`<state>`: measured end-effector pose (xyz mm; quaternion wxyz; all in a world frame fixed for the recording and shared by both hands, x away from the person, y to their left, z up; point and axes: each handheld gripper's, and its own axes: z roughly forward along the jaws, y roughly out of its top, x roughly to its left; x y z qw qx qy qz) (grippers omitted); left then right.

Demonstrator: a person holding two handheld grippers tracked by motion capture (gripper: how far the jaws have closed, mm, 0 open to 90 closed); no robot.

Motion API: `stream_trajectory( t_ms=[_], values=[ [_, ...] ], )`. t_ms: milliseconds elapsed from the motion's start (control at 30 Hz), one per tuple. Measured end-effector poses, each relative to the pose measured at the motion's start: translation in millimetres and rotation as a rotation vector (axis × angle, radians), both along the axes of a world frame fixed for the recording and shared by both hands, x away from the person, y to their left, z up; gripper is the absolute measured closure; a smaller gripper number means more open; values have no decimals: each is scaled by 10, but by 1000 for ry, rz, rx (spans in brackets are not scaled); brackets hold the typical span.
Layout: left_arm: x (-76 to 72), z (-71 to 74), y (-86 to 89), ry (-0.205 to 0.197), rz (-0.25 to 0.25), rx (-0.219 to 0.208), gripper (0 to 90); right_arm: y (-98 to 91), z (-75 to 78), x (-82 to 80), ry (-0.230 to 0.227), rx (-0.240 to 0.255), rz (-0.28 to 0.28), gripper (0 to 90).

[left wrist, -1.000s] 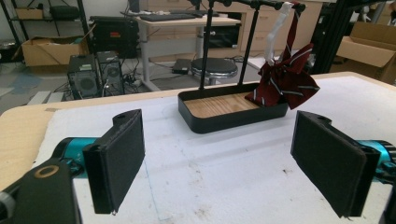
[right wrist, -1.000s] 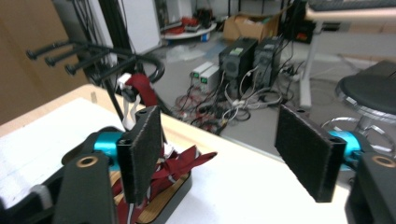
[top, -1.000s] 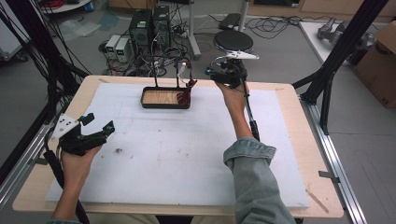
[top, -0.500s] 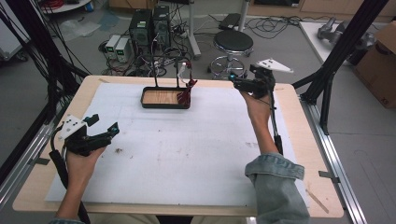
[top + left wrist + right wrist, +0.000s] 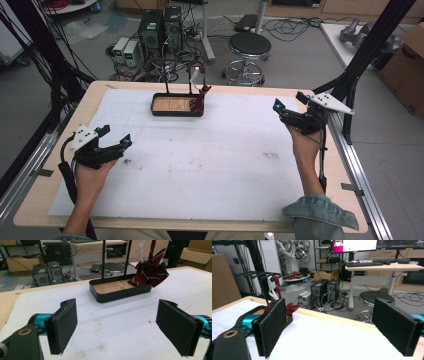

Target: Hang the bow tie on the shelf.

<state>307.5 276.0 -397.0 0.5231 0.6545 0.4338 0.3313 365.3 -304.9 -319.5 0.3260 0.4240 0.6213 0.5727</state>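
Note:
A black tray (image 5: 177,114) with a wooden floor stands at the table's far middle, two thin black posts rising from it. A dark red striped tie (image 5: 199,98) hangs from a white hook and droops into the tray's right end. My left gripper (image 5: 116,136) is open over the table's left side, well short of the tray. In the left gripper view its pads (image 5: 62,326) frame the tray (image 5: 120,293) and the tie (image 5: 150,275) ahead. My right gripper (image 5: 289,101) is open at the table's right edge. The right gripper view shows the tie (image 5: 277,286) far left beyond the gripper (image 5: 334,325).
A white sheet (image 5: 200,165) covers most of the wooden tabletop. Past the far edge stand a round stool (image 5: 248,46) and computer towers (image 5: 160,27) amid floor cables. Black frame struts (image 5: 365,55) rise beside the table's right and left corners.
My right gripper has moved away from the rack, going right and nearer, to the table's right edge. The left gripper has barely shifted.

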Motion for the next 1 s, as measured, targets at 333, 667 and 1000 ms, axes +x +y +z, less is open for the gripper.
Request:
stream_trajectory(
  t_ms=[333,667,1000],
  values=[
    [-6,-6,27,7,12,2,175,-117,-353,-473,-25,25,-27,115],
    [2,-44,62,27,34,7,174,-174,-778,-800,6,15,-55,115],
    [12,-101,90,53,46,16,174,-186,-974,-873,38,19,-59,115]
  ],
)
